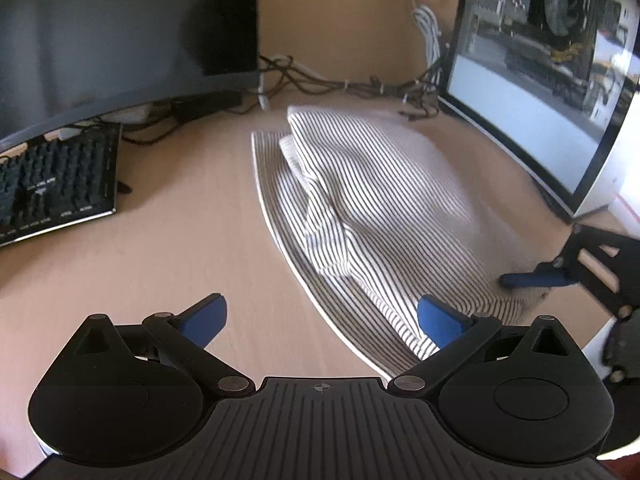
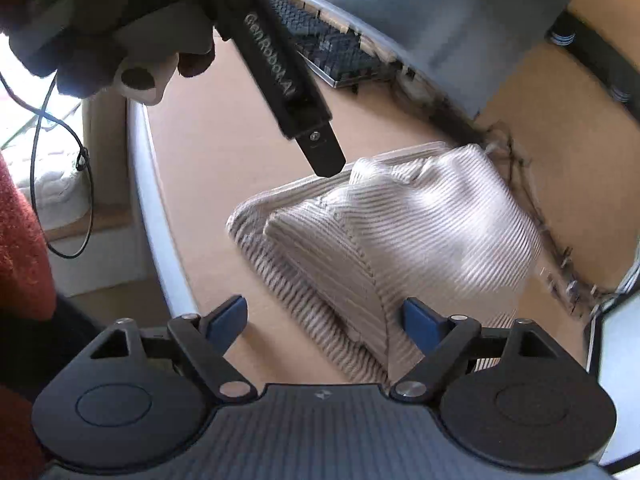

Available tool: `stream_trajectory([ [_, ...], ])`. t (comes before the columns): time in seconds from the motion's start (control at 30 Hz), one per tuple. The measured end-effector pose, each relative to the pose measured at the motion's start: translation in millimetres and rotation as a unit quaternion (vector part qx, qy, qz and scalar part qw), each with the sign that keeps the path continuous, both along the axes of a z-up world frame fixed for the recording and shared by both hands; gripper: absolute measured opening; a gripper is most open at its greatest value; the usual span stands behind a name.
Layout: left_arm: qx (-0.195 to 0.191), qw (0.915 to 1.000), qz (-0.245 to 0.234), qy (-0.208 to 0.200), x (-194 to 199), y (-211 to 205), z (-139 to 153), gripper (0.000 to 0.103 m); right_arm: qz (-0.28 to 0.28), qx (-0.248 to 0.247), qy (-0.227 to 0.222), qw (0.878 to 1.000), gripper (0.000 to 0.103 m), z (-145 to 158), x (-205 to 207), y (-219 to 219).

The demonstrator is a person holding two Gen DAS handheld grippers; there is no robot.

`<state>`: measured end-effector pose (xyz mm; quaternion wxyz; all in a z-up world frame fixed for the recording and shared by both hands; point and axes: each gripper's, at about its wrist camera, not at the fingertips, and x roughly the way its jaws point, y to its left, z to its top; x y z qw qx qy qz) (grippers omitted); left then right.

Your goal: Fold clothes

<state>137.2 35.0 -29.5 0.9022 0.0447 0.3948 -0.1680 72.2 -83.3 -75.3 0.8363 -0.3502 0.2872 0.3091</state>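
A white garment with thin dark stripes (image 1: 372,208) lies partly folded in a loose heap on the wooden desk (image 1: 168,264); it also shows in the right wrist view (image 2: 404,236). My left gripper (image 1: 320,320) is open and empty, low over the desk, its right finger by the garment's near edge. My right gripper (image 2: 326,320) is open and empty, its jaws either side of the garment's near corner. The right gripper's blue finger (image 1: 532,279) touches the cloth's right edge in the left wrist view. The left gripper's body (image 2: 280,76) hangs above the garment's far side.
A black keyboard (image 1: 52,188) and a dark monitor (image 1: 112,28) stand at the left. A PC case with a glass panel (image 1: 548,80) stands at the right. Tangled cables (image 1: 344,84) run along the back. The desk's rounded edge (image 2: 156,216) lies to my right gripper's left.
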Motion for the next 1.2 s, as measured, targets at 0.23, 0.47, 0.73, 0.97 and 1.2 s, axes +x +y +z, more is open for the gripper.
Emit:
stream_trajectory([
  [0.23, -0.012, 0.9994, -0.032, -0.008, -3.7, 16.4, 10.9, 0.103, -0.141, 0.129, 0.137, 0.972, 0.065, 23.3, 52.1, -25.2],
  [0.47, 0.050, 0.9912, -0.121, 0.018, -0.3, -16.3, -19.7, 0.103, -0.217, 0.235, 0.228, 0.920, 0.065, 25.9, 77.1, -57.5],
  [0.73, 0.059, 0.9960, -0.059, 0.032, 40.6, -35.8, -24.1, 0.103, -0.207, 0.218, 0.191, 0.934, 0.083, 38.6, 72.9, -50.3],
  [0.97, -0.021, 0.9970, -0.017, 0.073, 50.8, -17.3, -11.4, 0.103, -0.139, 0.073, 0.014, 0.988, 0.094, 19.9, 30.4, -33.0],
  [1.2, -0.026, 0.9955, -0.018, 0.089, 53.2, -14.1, -13.1, 0.103, -0.101, 0.003, -0.073, 0.992, 0.080, -9.5, 35.4, 4.9],
])
